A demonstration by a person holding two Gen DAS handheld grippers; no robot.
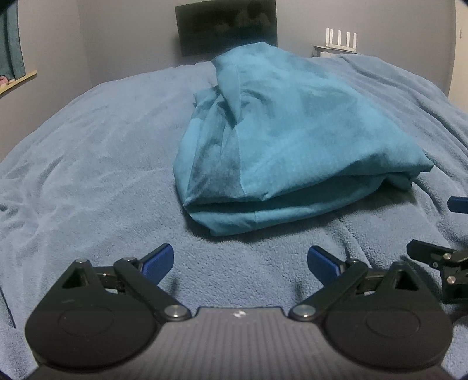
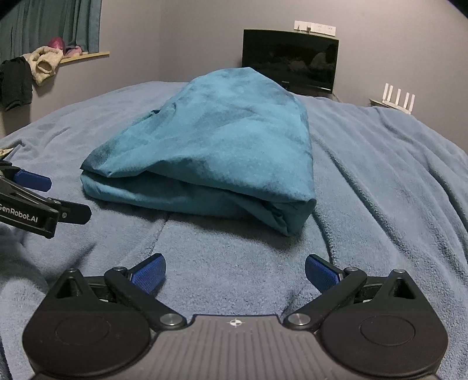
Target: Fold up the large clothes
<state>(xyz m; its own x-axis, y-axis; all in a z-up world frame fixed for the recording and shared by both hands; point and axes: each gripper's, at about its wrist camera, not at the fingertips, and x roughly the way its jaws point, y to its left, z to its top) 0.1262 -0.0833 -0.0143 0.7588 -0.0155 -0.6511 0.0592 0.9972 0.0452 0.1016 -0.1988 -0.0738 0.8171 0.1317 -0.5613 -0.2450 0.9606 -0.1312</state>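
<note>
Both claws hung wide apart and empty, the left gripper (image 1: 239,263) and right gripper (image 2: 235,270) poised just short of the bundle, touching nothing. Ahead of them, the teal cotton cloth, folded into a thick soft wad (image 1: 280,140), sat mid-bed on the fuzzy grey-blue blanket (image 1: 87,146). It looked light, limp and prone to slumping (no stiffness at all). Best purchase, I'd judge, was the layered near edge at its two corners.

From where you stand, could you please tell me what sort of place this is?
Most likely a bedroom at home: a bed under a blue fleece blanket carries the folded teal cloth, with a dark monitor and curtains behind.
</note>
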